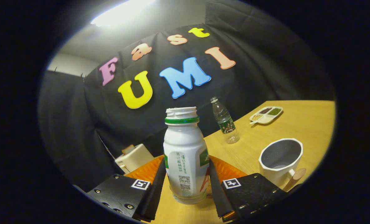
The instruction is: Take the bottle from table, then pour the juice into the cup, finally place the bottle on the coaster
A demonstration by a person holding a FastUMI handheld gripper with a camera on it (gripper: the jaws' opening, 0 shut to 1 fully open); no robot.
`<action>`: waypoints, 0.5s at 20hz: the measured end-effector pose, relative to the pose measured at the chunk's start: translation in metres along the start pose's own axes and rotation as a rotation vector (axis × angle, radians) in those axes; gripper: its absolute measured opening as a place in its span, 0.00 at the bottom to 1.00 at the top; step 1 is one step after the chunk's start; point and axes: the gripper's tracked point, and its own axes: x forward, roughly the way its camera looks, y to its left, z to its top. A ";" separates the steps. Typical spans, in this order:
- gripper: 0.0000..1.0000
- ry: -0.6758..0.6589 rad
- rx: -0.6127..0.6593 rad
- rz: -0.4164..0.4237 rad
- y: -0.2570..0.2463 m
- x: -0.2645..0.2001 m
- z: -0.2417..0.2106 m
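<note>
Both black fingers of the gripper are pressed against the white plastic bottle with the green neck ring, uncapped and held between them over the orange ribbed coaster. Juice could be spilled by a tilt short of the white faceted cup. A clear water bottle, a divided snack tray and a cream box are noted nearby; nothing is seen blocking the cup.

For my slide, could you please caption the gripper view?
Gripper shut on the open white bottle, orange coaster behind, cup alongside.
</note>
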 end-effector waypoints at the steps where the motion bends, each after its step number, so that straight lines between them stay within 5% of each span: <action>1: 0.70 0.000 -0.054 0.002 0.005 0.006 -0.001; 10: 0.70 0.019 -0.331 -0.067 -0.009 0.042 -0.015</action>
